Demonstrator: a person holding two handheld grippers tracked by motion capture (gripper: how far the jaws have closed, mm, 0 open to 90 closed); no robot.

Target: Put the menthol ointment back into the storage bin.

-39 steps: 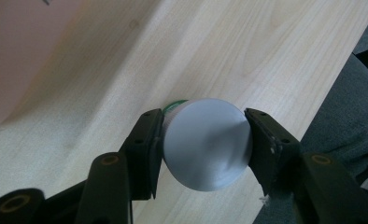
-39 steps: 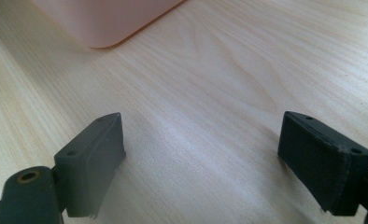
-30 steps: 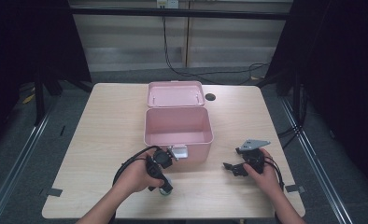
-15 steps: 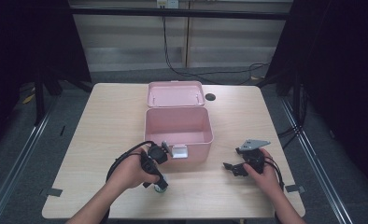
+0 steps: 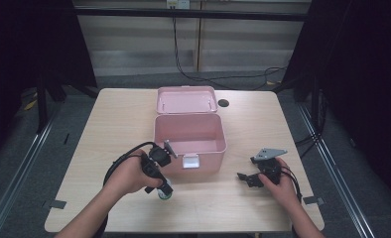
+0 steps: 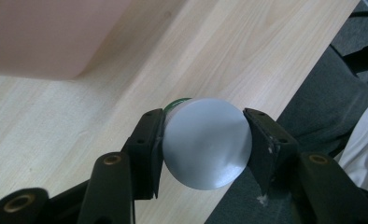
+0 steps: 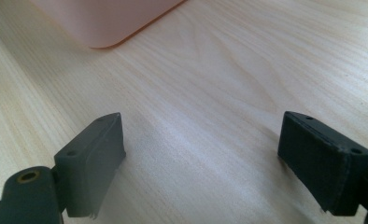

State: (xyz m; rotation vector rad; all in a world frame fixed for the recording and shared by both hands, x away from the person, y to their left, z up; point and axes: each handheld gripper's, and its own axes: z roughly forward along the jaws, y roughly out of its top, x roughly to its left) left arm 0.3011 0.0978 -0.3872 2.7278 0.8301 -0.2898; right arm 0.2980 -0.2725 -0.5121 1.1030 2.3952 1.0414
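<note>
One pink box (image 5: 191, 144), one round grey-capped container (image 6: 204, 142), two grippers on the surface (image 5: 109, 129).
Left gripper (image 5: 162, 187) is clamping the container just off the box's front-left corner, pointing down; right gripper (image 7: 203, 163) is resting wide, holding nothing.

Left gripper (image 6: 204, 140) clamps grey round can (image 6: 205, 142) — over table (image 6: 210, 56).

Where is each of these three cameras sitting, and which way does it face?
High view: above the table's near side, looking forward and down; both forearms enter from below.
Left gripper view: rides the left tool, facing its jaws clamped on a grey-bottomed container.
Right gripper view: rides the right tool, open above the table.
All share the pink box.
</note>
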